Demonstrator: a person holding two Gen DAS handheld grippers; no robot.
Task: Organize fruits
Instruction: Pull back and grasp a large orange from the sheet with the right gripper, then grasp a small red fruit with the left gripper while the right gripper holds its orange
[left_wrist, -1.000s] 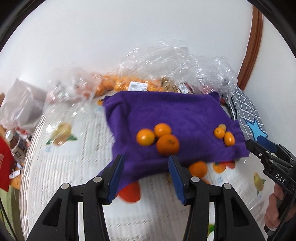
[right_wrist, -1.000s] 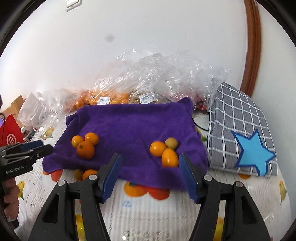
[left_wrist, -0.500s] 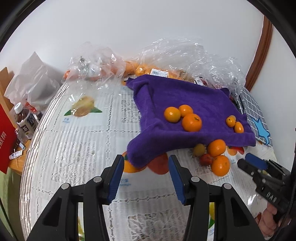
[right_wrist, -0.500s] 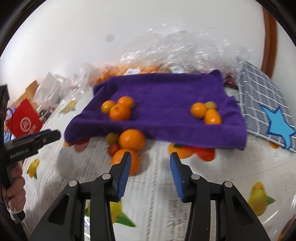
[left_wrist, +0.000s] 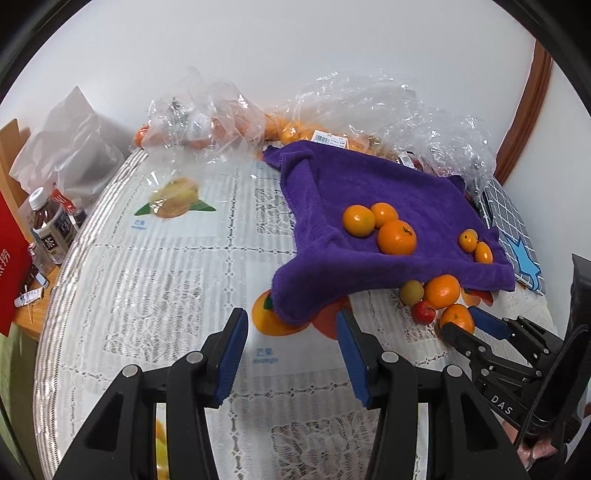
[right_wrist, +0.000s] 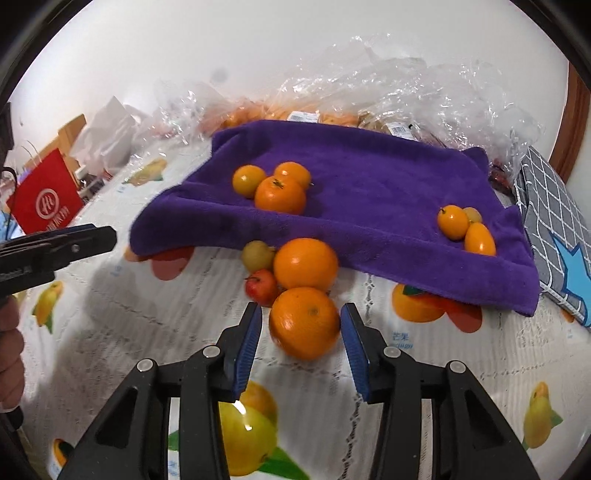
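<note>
On the lace-covered surface (right_wrist: 110, 332), the nearest orange (right_wrist: 304, 323) sits between the right claw (right_wrist: 301, 332), whose pads stand apart, not touching. Centre it, then squeeze gently. The left claw (left_wrist: 291, 354) hangs apart, empty.

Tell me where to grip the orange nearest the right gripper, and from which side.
Grip the nearest orange across its widest middle, coming from the near side as the right gripper already points. It is round, with free flanks left and right; the second orange and small red fruit crowd its far side.
</note>
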